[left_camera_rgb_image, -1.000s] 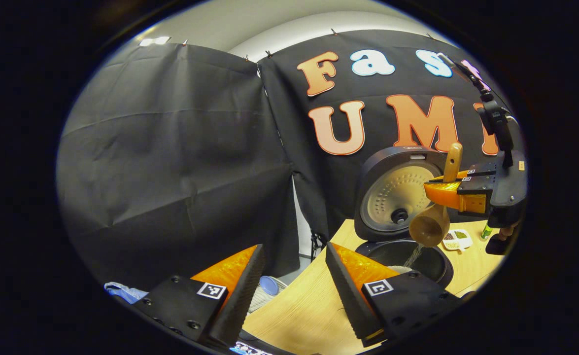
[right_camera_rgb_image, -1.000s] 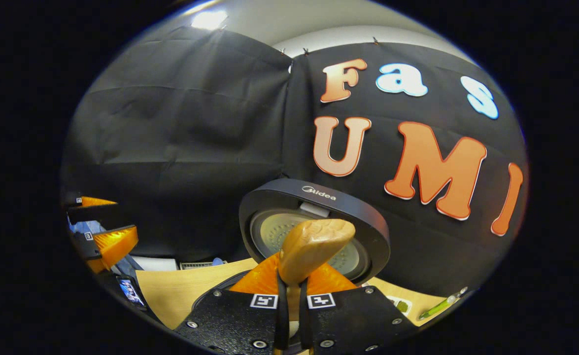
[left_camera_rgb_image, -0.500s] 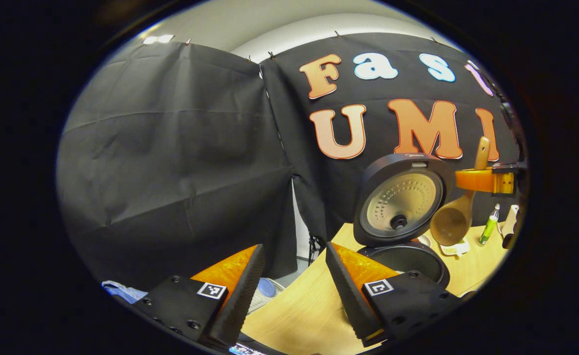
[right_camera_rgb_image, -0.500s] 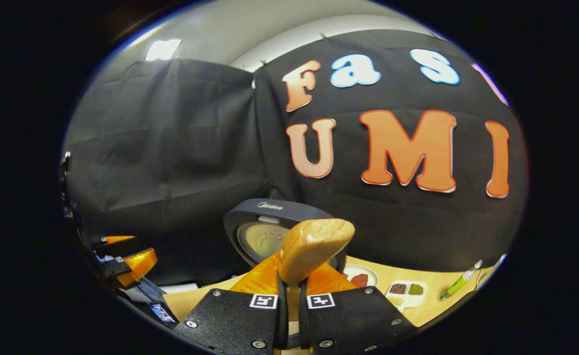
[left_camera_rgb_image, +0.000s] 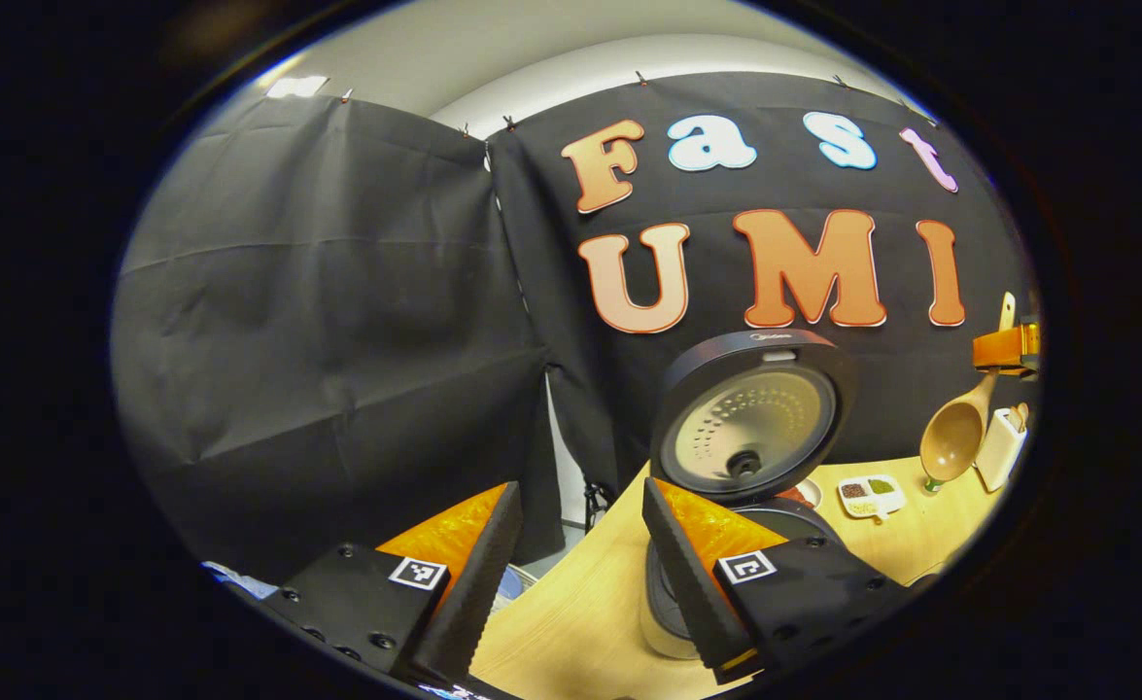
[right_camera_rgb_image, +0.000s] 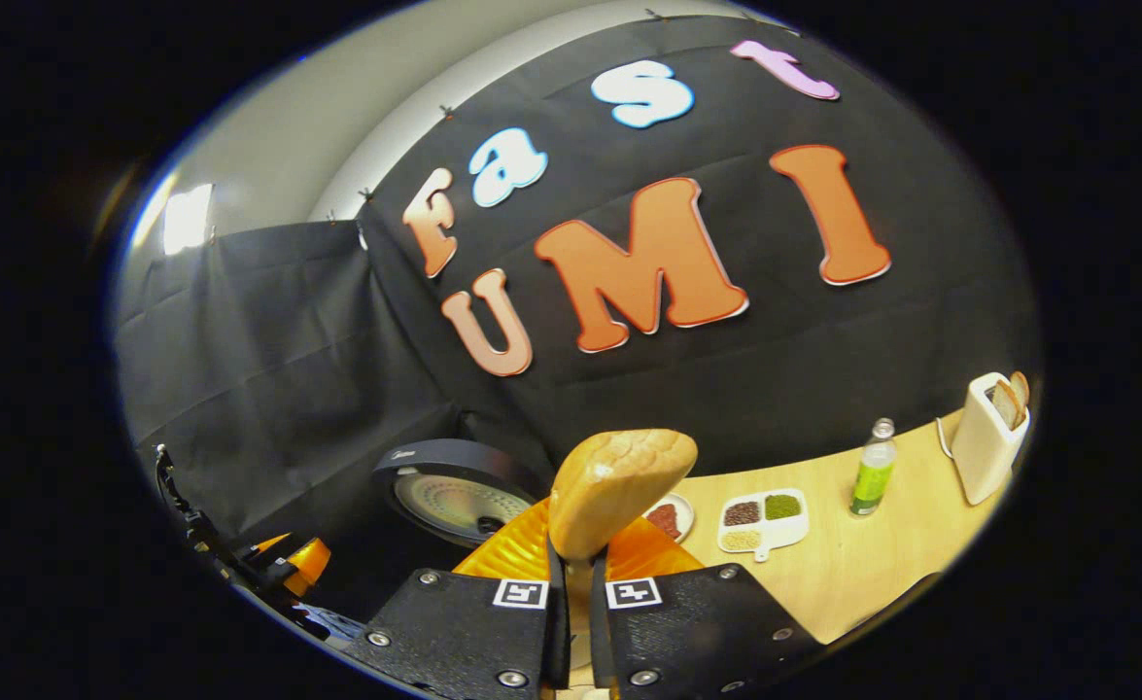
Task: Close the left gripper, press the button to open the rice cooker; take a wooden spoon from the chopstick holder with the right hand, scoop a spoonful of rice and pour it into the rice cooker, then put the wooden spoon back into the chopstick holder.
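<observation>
Black cloth walls the booth behind a pale wooden table [right_camera_rgb_image: 862,574]; on it the rice cooker [left_camera_rgb_image: 745,428] stands with its lid raised; near it sit a divided seed tray [right_camera_rgb_image: 763,521], a green bottle [right_camera_rgb_image: 872,469] and a white toaster [right_camera_rgb_image: 986,437]. A second ago the wooden spoon [left_camera_rgb_image: 955,437] was tipped over the pot; now it hangs, apparently empty, well to the right, near the toaster, so pouring looks done and returning it remains. The right gripper [right_camera_rgb_image: 571,622] is clamped on the spoon's handle; the left gripper [left_camera_rgb_image: 575,544] idles with jaws apart. I cannot make out the chopstick holder; the pot's contents are hidden.
</observation>
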A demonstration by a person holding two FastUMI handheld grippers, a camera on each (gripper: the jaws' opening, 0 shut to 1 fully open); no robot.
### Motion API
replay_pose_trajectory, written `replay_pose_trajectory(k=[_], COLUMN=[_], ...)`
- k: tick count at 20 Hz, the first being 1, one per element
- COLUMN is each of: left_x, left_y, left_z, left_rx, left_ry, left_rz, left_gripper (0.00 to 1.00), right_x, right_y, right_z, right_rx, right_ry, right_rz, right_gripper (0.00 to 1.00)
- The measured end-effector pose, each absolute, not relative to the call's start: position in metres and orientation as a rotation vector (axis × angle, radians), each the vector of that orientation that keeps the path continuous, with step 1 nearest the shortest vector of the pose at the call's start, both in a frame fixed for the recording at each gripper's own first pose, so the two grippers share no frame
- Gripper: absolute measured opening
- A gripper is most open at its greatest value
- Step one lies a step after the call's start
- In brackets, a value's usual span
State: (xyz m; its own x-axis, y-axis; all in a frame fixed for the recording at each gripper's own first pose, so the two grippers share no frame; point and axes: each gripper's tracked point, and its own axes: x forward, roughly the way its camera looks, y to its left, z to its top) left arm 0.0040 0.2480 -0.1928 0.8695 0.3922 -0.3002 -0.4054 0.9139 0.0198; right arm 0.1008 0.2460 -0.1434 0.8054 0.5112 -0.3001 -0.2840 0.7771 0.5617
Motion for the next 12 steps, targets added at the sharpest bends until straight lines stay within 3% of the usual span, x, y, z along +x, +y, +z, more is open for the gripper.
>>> replay_pose_trajectory(k=[12], left_x=[0.028], left_y=[0.17], left_z=[-0.18], left_rx=[-0.054], left_ry=[0.322], left_rz=[0.305], left_gripper=[0.87], right_x=[0.051], right_y=[0.048], right_z=[-0.237], right_rx=[0.511], right_ry=[0.565], right_rz=[0.06], right_gripper=[0.07])
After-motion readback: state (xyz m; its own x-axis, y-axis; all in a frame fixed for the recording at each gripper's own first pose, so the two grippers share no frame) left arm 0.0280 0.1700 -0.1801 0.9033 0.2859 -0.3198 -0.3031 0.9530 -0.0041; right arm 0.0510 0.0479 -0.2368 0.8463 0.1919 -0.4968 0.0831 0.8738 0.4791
